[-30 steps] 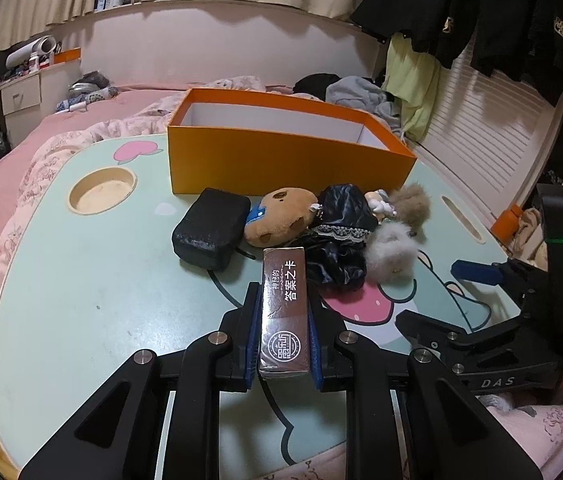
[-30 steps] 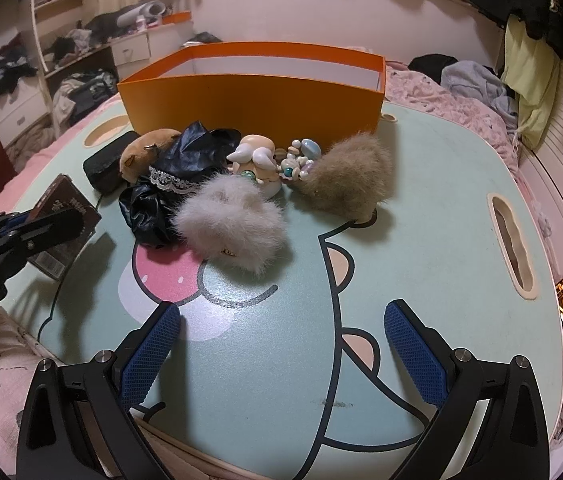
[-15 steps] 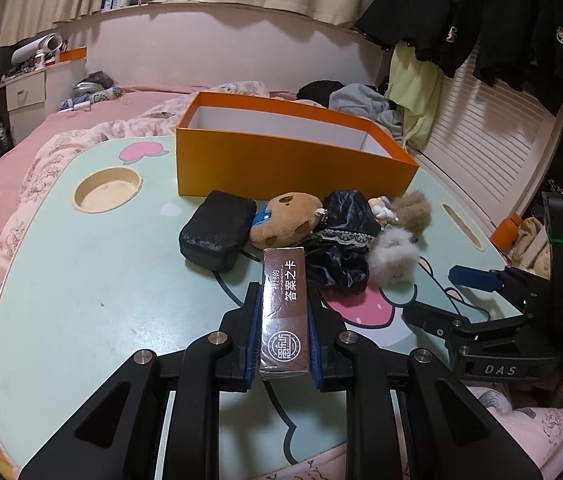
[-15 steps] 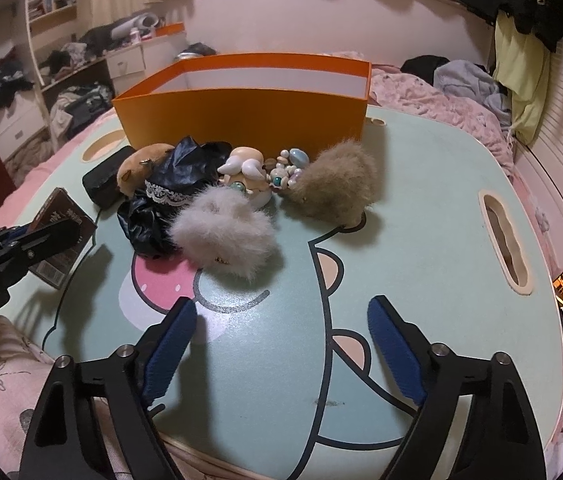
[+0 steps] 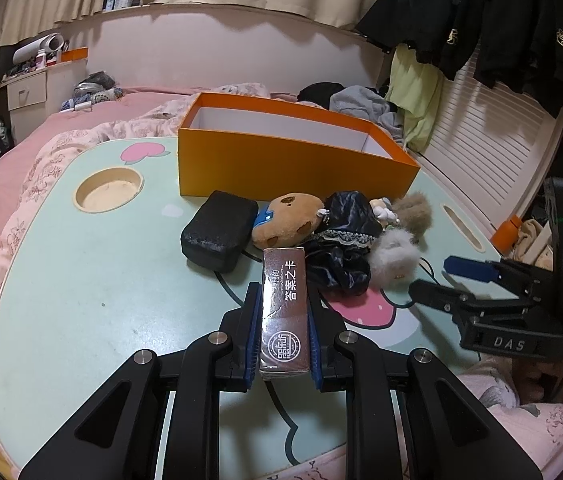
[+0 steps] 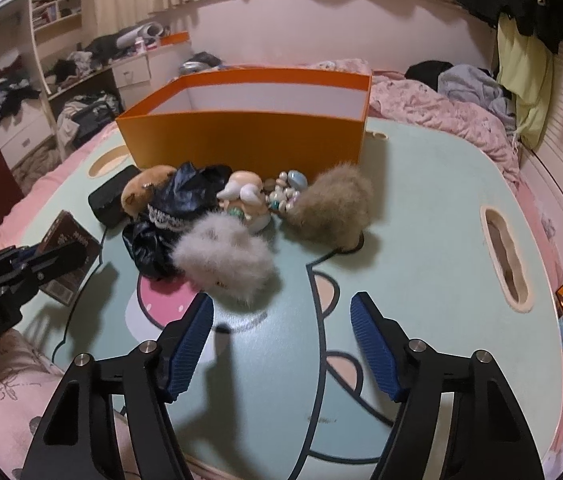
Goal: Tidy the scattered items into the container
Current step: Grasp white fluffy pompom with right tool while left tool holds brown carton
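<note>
My left gripper (image 5: 284, 312) is shut on a brown card box (image 5: 284, 304) with white characters, held above the table's near edge. The orange container (image 5: 281, 156) stands open at the back of the table. In front of it lie a black pouch (image 5: 219, 234), a brown plush (image 5: 287, 220), a dark lace-trimmed cloth (image 6: 179, 208), a small doll (image 6: 245, 196), a grey fluffy ball (image 6: 225, 256) and a tan fluffy ball (image 6: 333, 204). My right gripper (image 6: 281, 344) hangs just short of the grey ball, its jaws closing with nothing between them.
The pale green cartoon table (image 6: 421, 260) rests on a pink bed (image 5: 9, 152). It has a round cup hole (image 5: 107, 194) at left and a slot (image 6: 503, 260) at right. Clothes hang at the right; a cluttered desk (image 6: 93, 72) stands at the left.
The right gripper's jaws have narrowed markedly and it has come a little closer to the grey fluffy ball. The left gripper keeps still with the card box.
</note>
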`<state>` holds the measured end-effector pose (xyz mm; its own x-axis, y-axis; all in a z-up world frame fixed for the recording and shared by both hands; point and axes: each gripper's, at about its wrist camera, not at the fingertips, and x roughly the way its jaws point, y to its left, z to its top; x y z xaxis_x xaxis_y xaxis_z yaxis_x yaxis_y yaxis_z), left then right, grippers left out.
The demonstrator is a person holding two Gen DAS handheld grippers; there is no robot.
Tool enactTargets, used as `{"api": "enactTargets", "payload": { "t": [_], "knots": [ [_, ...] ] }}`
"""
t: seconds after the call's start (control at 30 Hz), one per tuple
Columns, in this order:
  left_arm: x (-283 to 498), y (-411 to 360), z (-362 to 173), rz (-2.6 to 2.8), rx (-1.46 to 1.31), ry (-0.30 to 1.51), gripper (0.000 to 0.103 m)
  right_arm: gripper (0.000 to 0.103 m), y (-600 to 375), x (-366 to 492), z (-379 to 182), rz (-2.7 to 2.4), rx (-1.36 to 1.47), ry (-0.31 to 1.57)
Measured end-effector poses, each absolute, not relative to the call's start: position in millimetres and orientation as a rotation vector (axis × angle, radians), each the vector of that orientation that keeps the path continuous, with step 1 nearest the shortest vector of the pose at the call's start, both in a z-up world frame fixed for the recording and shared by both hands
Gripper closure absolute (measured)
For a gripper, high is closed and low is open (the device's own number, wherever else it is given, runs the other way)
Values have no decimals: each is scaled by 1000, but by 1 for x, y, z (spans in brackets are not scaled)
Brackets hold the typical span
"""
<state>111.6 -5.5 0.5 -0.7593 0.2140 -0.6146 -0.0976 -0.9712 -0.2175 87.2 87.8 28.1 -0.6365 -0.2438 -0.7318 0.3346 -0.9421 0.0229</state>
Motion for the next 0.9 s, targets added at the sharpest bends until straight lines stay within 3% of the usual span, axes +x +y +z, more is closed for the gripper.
{"api": "enactTargets", "payload": {
  "t": [0.4, 0.43, 0.47, 0.53, 0.57, 0.9],
  "knots": [
    [112, -7, 0, 2783, -1004, -270, 82, 36, 57, 69, 27, -2485, 1099, 313],
    [112, -7, 0, 2781, -1007, -270, 82, 42, 54, 68, 25, -2462, 1102, 316],
    [112, -7, -1, 2782, -1010, -270, 82, 55, 51, 67, 23, -2443, 1101, 318],
    [112, -6, 0, 2783, -1010, -267, 82, 72, 49, 68, 21, -2415, 1100, 321],
    [112, -6, 0, 2784, -1009, -265, 82, 75, 49, 69, 21, -2413, 1090, 317],
    [112, -4, 2, 2796, -1004, -246, 82, 77, 73, 95, 37, -2434, 983, 170]
  ]
}}
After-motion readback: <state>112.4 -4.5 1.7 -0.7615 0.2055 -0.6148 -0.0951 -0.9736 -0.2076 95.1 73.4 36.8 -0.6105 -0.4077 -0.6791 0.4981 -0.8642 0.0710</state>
